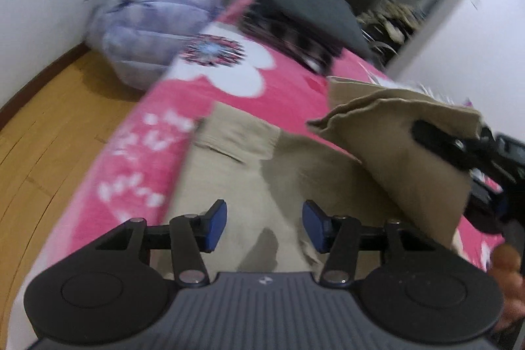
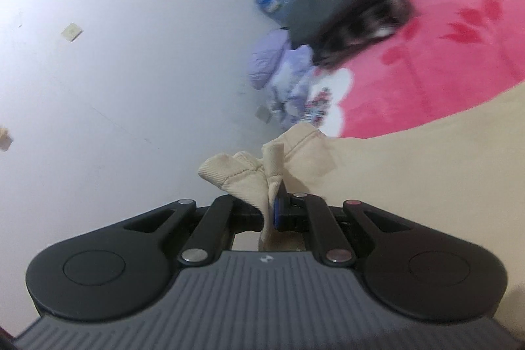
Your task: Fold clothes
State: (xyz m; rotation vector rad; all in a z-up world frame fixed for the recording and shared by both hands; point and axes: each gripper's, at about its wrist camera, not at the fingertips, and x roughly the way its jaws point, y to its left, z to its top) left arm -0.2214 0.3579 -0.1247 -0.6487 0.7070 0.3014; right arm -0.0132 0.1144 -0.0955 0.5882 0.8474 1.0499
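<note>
White walls and a strip of wooden floor (image 1: 49,127) frame a bed spread with a pink flowered blanket (image 1: 282,91), where a beige garment (image 1: 236,173) lies partly flat, one portion of it raised off the rest. Beyond it a lilac puffer jacket (image 1: 154,12) slumps against the wall and a dark grey cushion (image 1: 308,5) sits further up the bed. From the left wrist view, the left gripper (image 1: 264,227) hovers just over the flat part of the cloth with its blue-padded fingers (image 1: 218,225) spread apart and nothing between them. The right gripper (image 2: 274,209) has its fingers closed on a bunched edge of the beige garment, what looks like a ribbed cuff or hem, though blur makes that hard to be sure of; seen from the left camera, it holds a lifted flap clear of the blanket. My reading is that a fold is under way: a flap is being carried across the body of the garment. To complete it, the held edge would need to travel over the flat portion and come down square with the far edge, while the empty left gripper pins or smooths the cloth beneath so the crease stays straight.
</note>
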